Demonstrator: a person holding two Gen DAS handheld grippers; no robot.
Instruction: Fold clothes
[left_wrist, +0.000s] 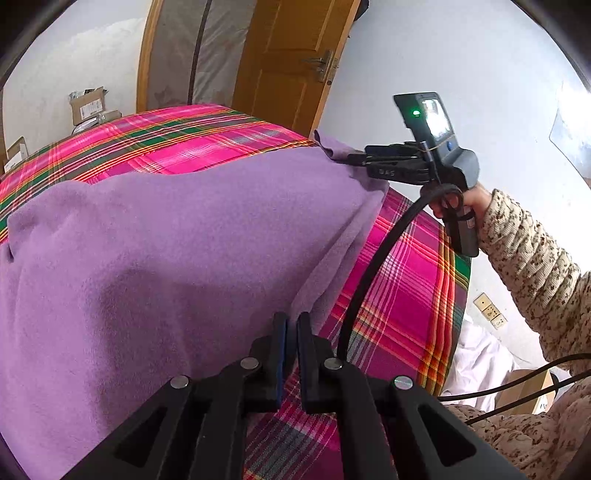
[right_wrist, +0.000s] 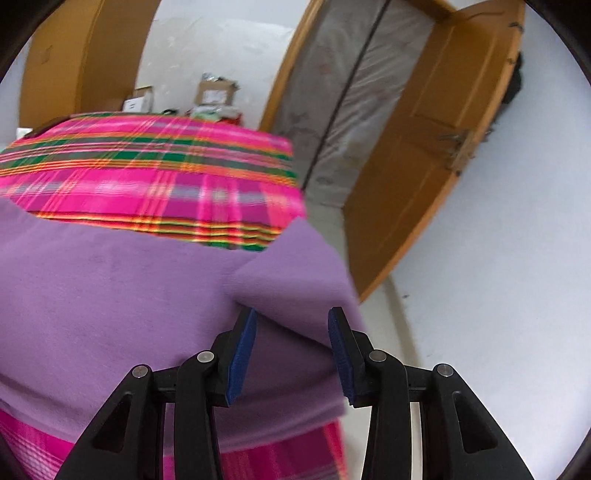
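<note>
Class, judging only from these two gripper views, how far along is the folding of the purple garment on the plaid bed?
Done: the purple garment lies on the plaid bedcover, doubled, with layered edges showing. In hand: the left gripper is shut at its near edge; the right gripper stands open about a turned-up corner, pads not pressing. Left: probably laying that corner flat and any further folds.

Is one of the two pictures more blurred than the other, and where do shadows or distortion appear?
Right wrist view: motion blur smears the plaid cloth and the purple fabric edge. Left wrist view: sharp; the left gripper throws a soft shadow on the fabric. Both views: fisheye bends the door frame, dark corners.
</note>
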